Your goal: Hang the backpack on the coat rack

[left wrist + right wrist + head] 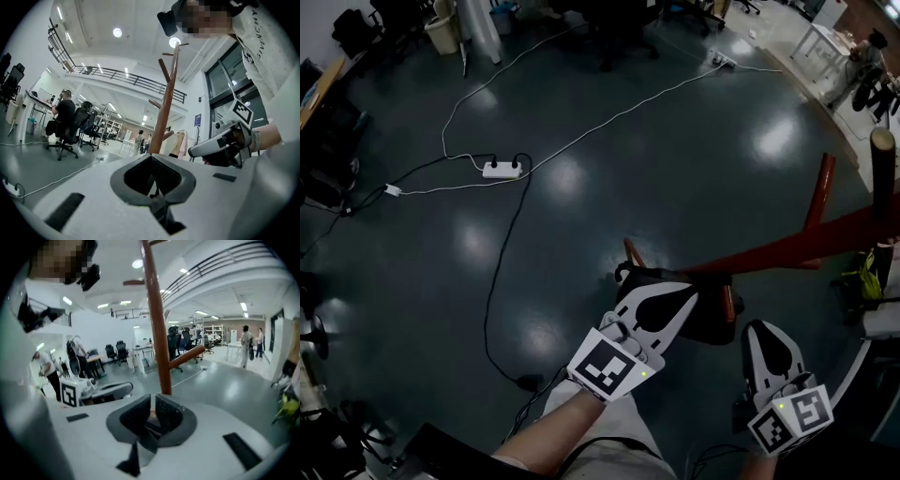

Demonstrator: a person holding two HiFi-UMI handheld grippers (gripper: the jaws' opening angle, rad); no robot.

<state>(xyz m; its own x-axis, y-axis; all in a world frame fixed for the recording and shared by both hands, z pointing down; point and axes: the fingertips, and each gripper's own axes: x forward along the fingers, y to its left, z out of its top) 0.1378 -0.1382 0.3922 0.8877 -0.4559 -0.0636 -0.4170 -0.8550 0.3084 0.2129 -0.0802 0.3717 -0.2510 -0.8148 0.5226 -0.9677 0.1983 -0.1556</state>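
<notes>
The black backpack (pixel 712 317) hangs low between my two grippers, beside the red-brown coat rack (pixel 797 244), whose pole runs off to the right in the head view. My left gripper (pixel 661 298) is shut on a black backpack strap (pixel 161 211). Just to its right, my right gripper (pixel 764 337) is shut on a dark grey strap (pixel 140 446). In the left gripper view the rack pole (pixel 168 103) rises right behind the jaws, with pegs branching off. It stands equally close in the right gripper view (pixel 157 333). Most of the backpack is hidden.
A white power strip (pixel 502 170) with long cables lies on the dark glossy floor. Office chairs and a bin (pixel 442 33) stand at the far edge. A person (pixel 65 112) sits at a desk far off. Something yellow-green (pixel 869 277) lies by the rack's base.
</notes>
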